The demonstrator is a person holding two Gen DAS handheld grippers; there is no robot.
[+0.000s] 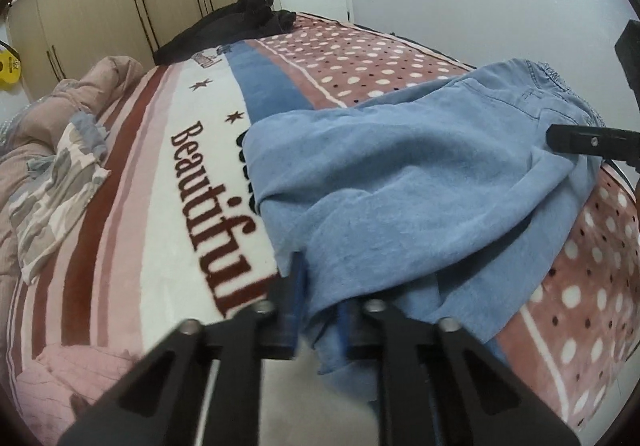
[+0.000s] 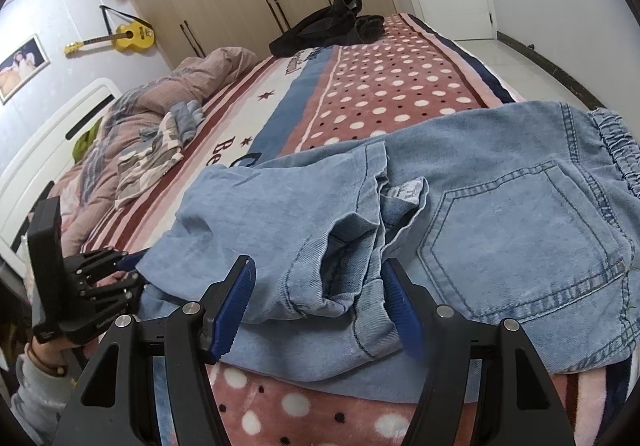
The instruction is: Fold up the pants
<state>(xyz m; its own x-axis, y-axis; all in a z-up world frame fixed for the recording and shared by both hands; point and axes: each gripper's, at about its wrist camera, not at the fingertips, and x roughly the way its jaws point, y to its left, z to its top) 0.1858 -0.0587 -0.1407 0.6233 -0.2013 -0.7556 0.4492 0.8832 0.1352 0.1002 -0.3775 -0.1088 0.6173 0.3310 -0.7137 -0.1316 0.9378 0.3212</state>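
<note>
Light blue denim pants point(image 2: 460, 213) lie bunched at the near edge of the bed point(image 2: 400, 85), over the dotted blanket. Left gripper point(image 1: 320, 310) pinches a pant-leg hem, jaws pressed together. Right gripper point(image 2: 320, 306) stands spread around crumpled folds, its pads apparently clear of the cloth.

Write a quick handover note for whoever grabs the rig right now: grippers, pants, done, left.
Left gripper: shut on the leg end of the jeans, at the near edge of the bed.
Right gripper: open, jaws either side of a bunched fold near the back pocket, not pinching.
Jeans: crumpled across the dotted blanket, waistband to the right.
Done: the left grip only.
Left: grip with the right, pull flat, fold.
</note>
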